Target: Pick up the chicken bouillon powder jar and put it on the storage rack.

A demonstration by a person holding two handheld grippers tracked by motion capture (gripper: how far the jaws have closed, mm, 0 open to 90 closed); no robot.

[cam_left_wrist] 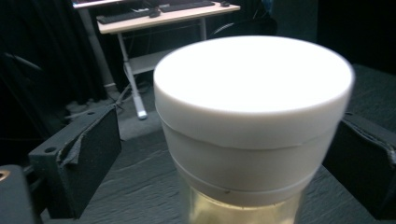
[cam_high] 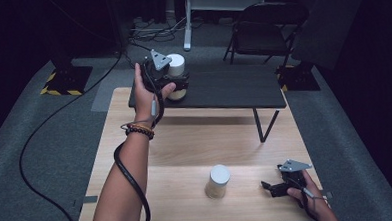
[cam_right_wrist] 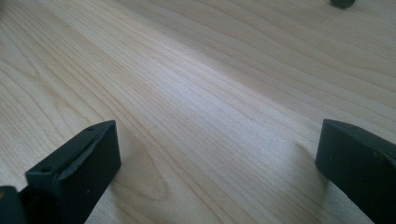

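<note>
1. Standing on the dark counter (cam_high: 233,91) at the far side, a white-lidded jar (cam_high: 176,71) sits upright between the jaws of the left tongs (cam_high: 175,84).
2. Seen from the left gripper view, the jar (cam_left_wrist: 252,126) has a gap to the left pad, so these tongs are spread and not pressing.
3. Another white-lidded jar (cam_high: 218,181) stands on the wooden counter (cam_high: 185,141), near the right tongs (cam_high: 275,187).
4. Right tongs are wide apart over bare wood, holding nothing.
</note>
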